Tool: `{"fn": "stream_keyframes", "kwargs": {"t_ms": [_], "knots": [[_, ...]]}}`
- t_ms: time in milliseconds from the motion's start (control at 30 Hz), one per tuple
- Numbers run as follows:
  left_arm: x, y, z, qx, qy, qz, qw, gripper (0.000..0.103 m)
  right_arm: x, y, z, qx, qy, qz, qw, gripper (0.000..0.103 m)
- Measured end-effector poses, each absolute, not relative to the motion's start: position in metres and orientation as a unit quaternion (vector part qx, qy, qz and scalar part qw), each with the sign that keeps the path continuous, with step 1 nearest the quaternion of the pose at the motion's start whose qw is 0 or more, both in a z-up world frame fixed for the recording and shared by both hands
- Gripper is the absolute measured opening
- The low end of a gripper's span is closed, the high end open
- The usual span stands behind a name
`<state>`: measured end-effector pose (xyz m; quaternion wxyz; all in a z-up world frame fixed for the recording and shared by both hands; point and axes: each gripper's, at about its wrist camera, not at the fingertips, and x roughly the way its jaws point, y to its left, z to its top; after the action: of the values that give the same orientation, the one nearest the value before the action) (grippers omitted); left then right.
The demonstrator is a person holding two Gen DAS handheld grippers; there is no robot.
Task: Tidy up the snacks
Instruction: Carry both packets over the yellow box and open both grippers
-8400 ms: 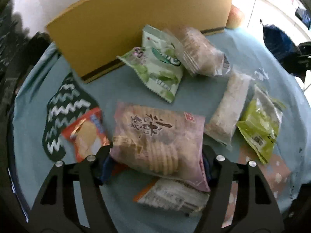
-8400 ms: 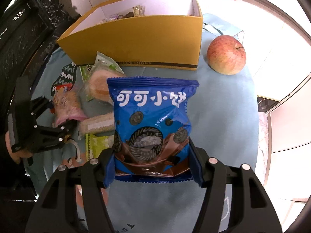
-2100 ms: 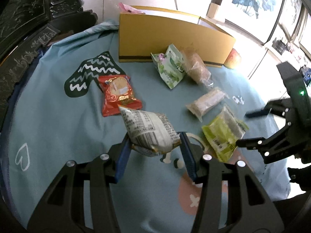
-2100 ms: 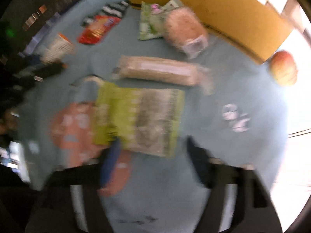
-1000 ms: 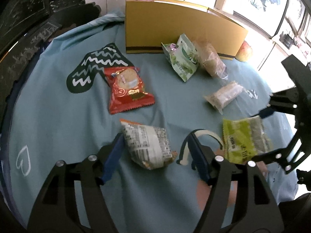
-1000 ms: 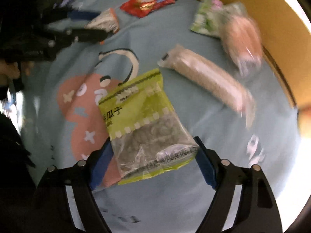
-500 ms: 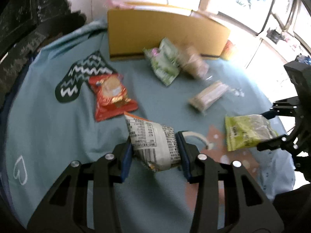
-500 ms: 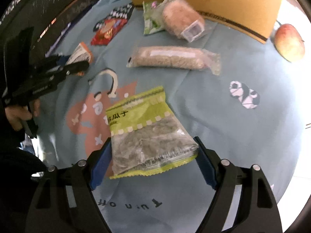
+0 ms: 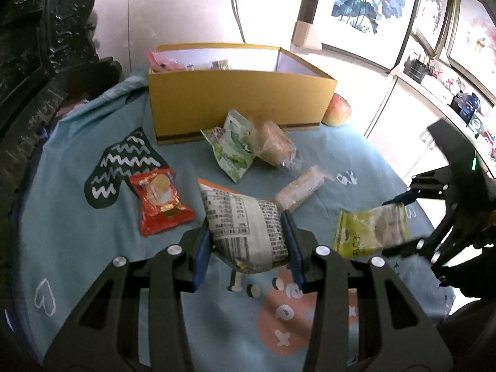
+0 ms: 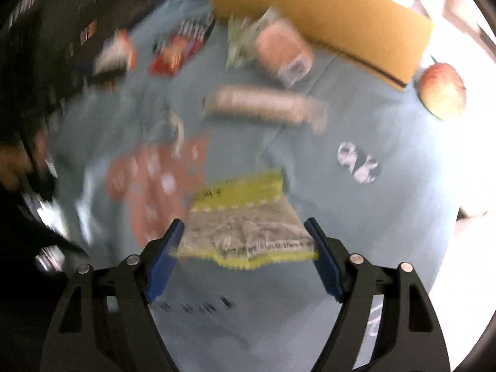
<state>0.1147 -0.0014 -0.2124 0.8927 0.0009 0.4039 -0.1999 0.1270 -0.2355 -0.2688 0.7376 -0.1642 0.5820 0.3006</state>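
Left gripper [image 9: 246,241] angled down, clamping white packet [image 9: 245,232]; right gripper [image 10: 245,252] seemingly steeper.

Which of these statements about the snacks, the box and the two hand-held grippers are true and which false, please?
1. The left hand-held gripper grips a white snack bag. True.
2. The right hand-held gripper is empty. False: it holds a yellow-green packet.
3. The apple lies inside the yellow box. False: it sits on the cloth beside the box.
4. A red snack packet lies on the blue cloth. True.
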Motion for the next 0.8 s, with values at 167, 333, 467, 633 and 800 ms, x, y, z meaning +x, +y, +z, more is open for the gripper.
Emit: {"fn": "stream_keyframes", "kwargs": {"t_ms": [167, 333, 467, 633, 800], "knots": [[0.114, -0.002, -0.220, -0.003, 0.417, -0.202, 0.886, 0.043, 0.109, -0.221, -0.295, -0.281, 0.555, 0.284, 0.730, 0.098], [0.114, -0.002, -0.224, -0.004, 0.423, -0.201, 0.883, 0.043, 0.120, -0.214, -0.299, -0.273, 0.563, 0.294, 0.723, 0.102], [0.113, -0.001, -0.224, -0.009, 0.423, -0.199, 0.884, 0.043, 0.141, -0.232, -0.289, -0.180, 0.597, 0.276, 0.732, 0.072], [0.115, 0.006, -0.220, -0.019, 0.417, -0.194, 0.888, 0.043, 0.145, -0.252, -0.255, -0.090, 0.580, 0.281, 0.759, 0.063], [0.121, 0.005, -0.220, -0.003, 0.424, -0.186, 0.886, 0.043, 0.142, -0.256, -0.237, -0.057, 0.569, 0.285, 0.769, 0.063]]}}
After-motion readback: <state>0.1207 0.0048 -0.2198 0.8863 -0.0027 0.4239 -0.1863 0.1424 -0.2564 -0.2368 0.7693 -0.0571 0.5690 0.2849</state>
